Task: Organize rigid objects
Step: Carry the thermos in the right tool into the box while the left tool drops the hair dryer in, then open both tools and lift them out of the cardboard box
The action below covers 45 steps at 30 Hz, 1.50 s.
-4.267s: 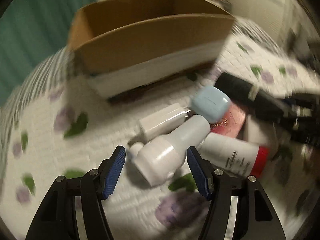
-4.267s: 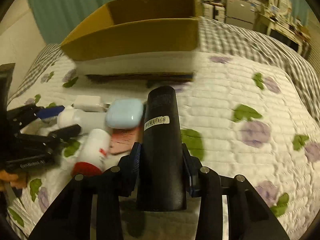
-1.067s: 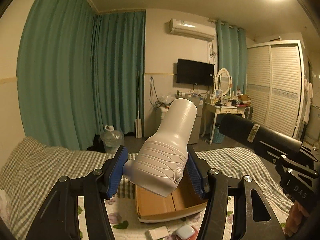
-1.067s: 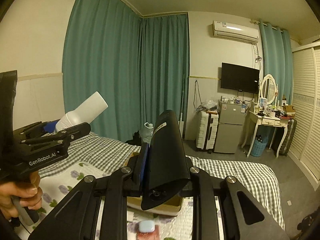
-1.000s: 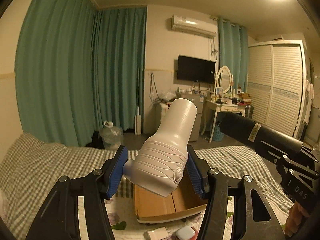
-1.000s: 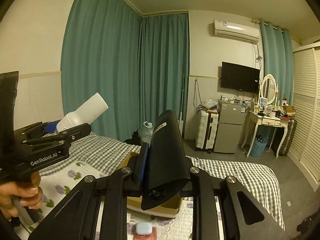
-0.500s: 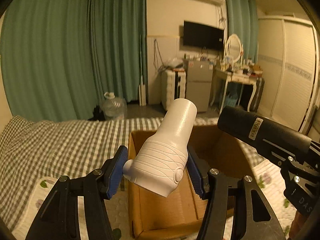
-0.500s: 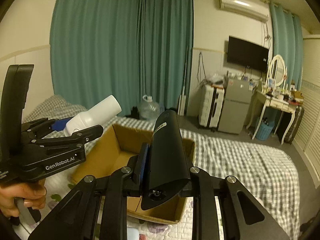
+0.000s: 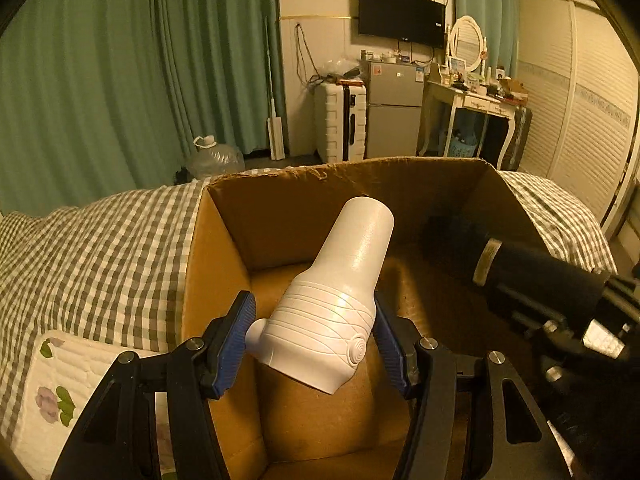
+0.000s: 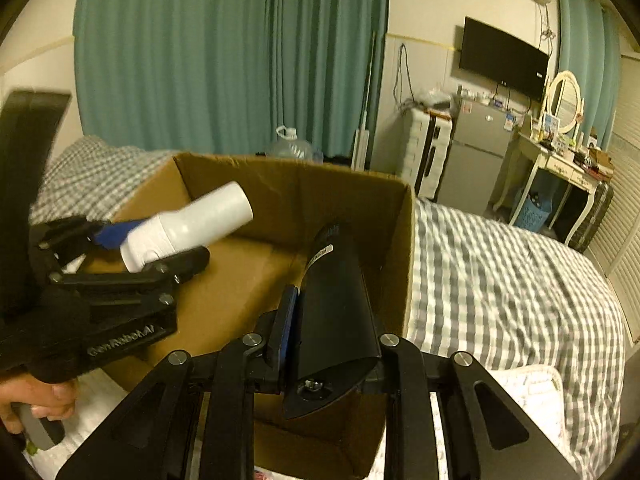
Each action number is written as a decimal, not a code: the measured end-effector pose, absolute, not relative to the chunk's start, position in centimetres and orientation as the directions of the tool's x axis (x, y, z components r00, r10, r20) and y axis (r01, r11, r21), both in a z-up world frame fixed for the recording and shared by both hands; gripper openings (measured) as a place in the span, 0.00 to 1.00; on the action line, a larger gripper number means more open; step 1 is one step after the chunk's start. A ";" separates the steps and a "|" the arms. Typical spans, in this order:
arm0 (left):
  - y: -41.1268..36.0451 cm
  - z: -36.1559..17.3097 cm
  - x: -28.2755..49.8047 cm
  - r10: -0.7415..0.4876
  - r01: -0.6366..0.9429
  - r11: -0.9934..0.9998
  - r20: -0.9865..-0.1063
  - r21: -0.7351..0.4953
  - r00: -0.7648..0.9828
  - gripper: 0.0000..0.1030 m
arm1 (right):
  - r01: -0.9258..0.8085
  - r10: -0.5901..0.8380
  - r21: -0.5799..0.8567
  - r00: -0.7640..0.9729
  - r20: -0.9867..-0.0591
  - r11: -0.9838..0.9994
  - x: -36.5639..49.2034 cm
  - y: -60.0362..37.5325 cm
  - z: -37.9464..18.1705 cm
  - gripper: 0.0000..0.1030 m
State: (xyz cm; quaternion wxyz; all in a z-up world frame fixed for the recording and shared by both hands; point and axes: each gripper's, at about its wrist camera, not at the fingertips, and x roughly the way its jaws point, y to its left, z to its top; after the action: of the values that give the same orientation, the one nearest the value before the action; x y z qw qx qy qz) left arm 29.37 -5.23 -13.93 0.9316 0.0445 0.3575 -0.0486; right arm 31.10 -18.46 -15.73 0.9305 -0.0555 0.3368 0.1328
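Observation:
My left gripper (image 9: 314, 330) is shut on a white ribbed bottle (image 9: 336, 292) and holds it over the open cardboard box (image 9: 224, 240), its neck pointing into the box. The bottle also shows in the right wrist view (image 10: 188, 226). My right gripper (image 10: 332, 332) is shut on a black tube (image 10: 334, 300) with a small white label, held over the box's right half (image 10: 406, 240). The tube also shows in the left wrist view (image 9: 520, 268). The box floor under both objects is bare brown cardboard.
The box sits on a bed with a checked blanket (image 9: 92, 256) and a white floral quilt (image 9: 52, 392). Behind the bed are green curtains (image 9: 140, 72), a water jug (image 9: 214, 158), a white suitcase (image 9: 340, 120), a small fridge (image 9: 394, 108) and a dressing table (image 9: 476, 100).
Both grippers have tilted down and moved forward over the box with their objects still held. The box opening now fills the lower view, where earlier the room showed.

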 end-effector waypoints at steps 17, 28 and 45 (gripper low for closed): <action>-1.9 -6.4 26.7 -0.063 0.022 0.997 -0.595 -0.075 0.801 0.60 | -0.206 0.141 -0.062 0.833 -0.536 0.977 26.6 -19.2 -10.5 0.55; 0.0 1.8 19.3 -0.014 -0.010 0.999 -0.466 -0.050 0.885 0.62 | -0.193 0.153 -0.064 0.907 -0.393 0.979 19.3 -18.8 -1.3 0.64; 0.6 7.0 8.5 0.021 -0.031 0.999 -0.347 -0.024 0.938 0.63 | -0.161 0.135 -0.090 0.960 -0.246 0.983 7.1 -19.5 7.2 1.00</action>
State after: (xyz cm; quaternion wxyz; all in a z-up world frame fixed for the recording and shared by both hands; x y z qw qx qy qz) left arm 8.50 0.64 6.98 0.9842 -0.0148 0.1761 0.0132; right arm 7.05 -19.51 7.23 0.9884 -0.0546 0.1203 0.0748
